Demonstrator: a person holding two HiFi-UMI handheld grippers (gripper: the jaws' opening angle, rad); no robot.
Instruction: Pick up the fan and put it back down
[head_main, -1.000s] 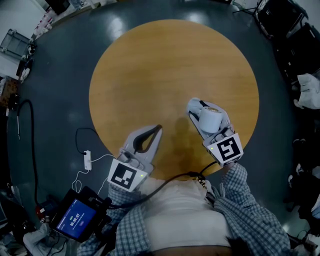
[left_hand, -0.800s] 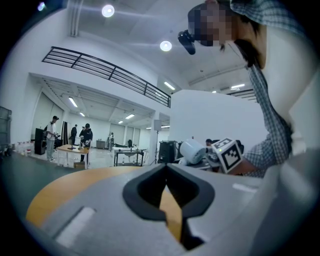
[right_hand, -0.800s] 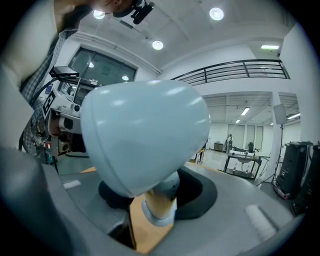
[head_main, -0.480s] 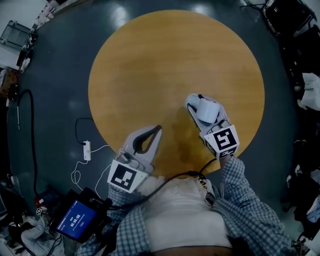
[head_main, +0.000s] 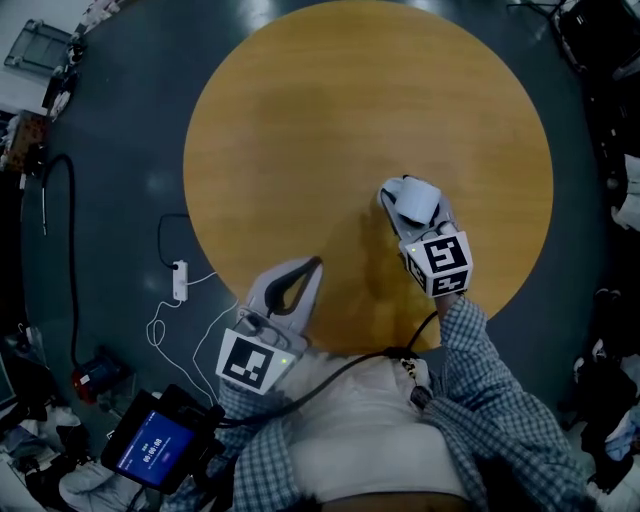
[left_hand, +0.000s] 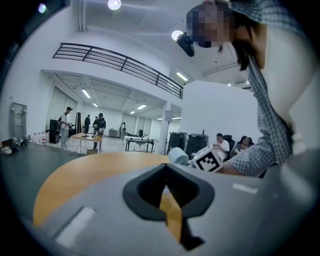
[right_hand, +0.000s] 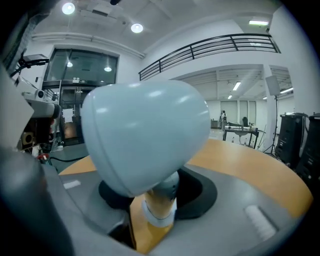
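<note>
Railing (right_hand: 210, 47) beyond fan (right_hand: 145, 130), gripper views only

Holding a grey two-jaw left gripper (head_main: 316, 266) just inside the near rim of the round wooden table (head_main: 330, 120), pointing inward across it, with jaws closed tip to tip on nothing. Clamping the matching grey right gripper (head_main: 410, 205), farther in over the same table, on the narrow stem of a pale blue-white handheld fan (right_hand: 145, 130). Reaching across the table's near rim with the right forearm in a checked sleeve (head_main: 480, 365), with the left checked sleeve (head_main: 250, 455) short of the table. Turning both black-and-white marker cubes, left (head_main: 250, 360) and right (head_main: 438, 265), upward.
</note>
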